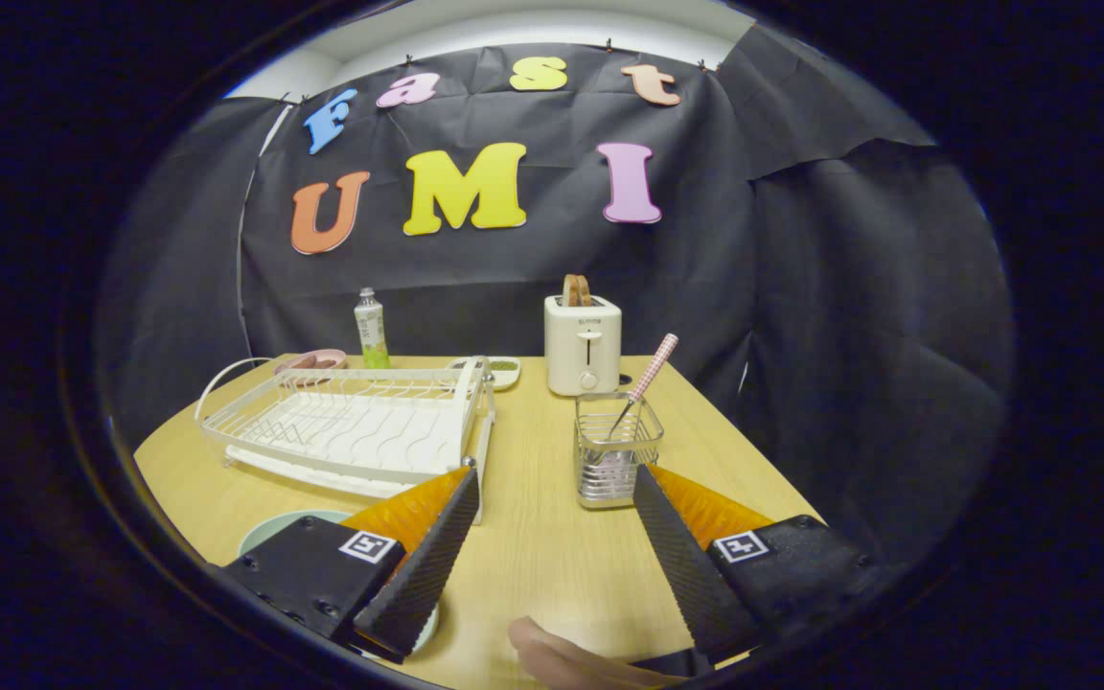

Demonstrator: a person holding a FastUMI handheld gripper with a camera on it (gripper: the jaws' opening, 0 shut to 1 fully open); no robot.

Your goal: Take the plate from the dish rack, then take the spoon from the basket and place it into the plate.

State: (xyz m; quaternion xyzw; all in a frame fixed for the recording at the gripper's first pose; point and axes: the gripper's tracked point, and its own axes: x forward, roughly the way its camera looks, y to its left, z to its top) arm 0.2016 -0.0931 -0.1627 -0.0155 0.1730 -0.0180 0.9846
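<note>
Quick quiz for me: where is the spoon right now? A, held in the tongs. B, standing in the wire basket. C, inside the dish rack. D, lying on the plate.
B: the spoon stands in the wire basket just ahead of the open tongs, its checked handle leaning toward the toaster.

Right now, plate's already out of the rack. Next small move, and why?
Probably ease the hand-held gripper forward and slightly right toward the spoon. Its fingers are open with nothing between them, the plate lies on the table under the left finger, and the spoon stands in the wire basket just ahead of the right finger, handle leaning up.
</note>
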